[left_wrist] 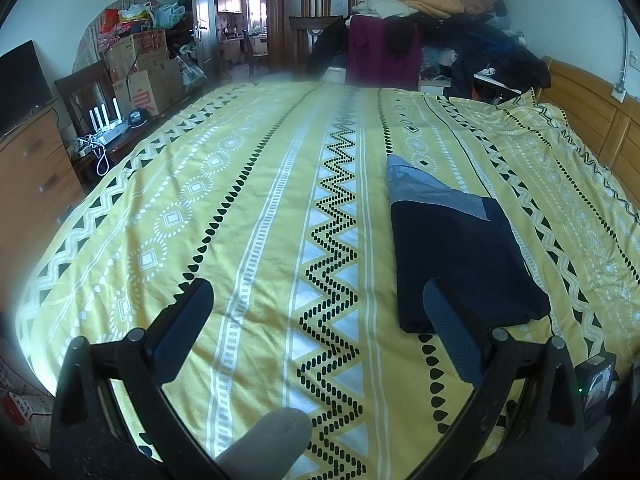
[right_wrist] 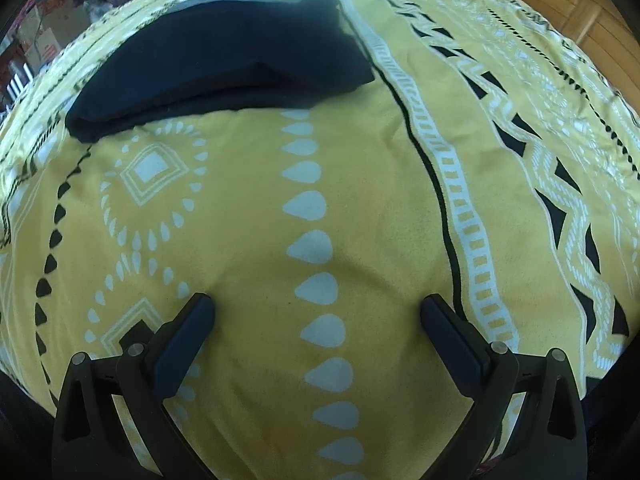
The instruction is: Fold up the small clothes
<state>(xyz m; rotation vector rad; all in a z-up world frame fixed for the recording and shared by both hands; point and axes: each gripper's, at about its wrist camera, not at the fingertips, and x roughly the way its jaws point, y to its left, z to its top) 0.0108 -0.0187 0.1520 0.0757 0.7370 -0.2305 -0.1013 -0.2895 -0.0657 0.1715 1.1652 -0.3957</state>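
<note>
A small dark navy garment (left_wrist: pixel 460 252) with a grey-blue far end lies folded into a narrow rectangle on the yellow patterned bedspread (left_wrist: pixel 256 208). My left gripper (left_wrist: pixel 316 296) hovers open over the bedspread, its right finger just at the garment's near edge, nothing between the fingers. In the right wrist view the same folded garment (right_wrist: pixel 216 60) lies ahead and slightly to the left, and my right gripper (right_wrist: pixel 318 308) stands open, low over bare bedspread (right_wrist: pixel 360 184), well short of it.
A wooden headboard (left_wrist: pixel 600 120) runs along the right. Piled clothes (left_wrist: pixel 420 32) sit beyond the bed's far edge. Cardboard boxes (left_wrist: pixel 144 68), a chair and a dresser (left_wrist: pixel 32 176) stand to the left. A gloved fingertip (left_wrist: pixel 268 440) shows at the bottom.
</note>
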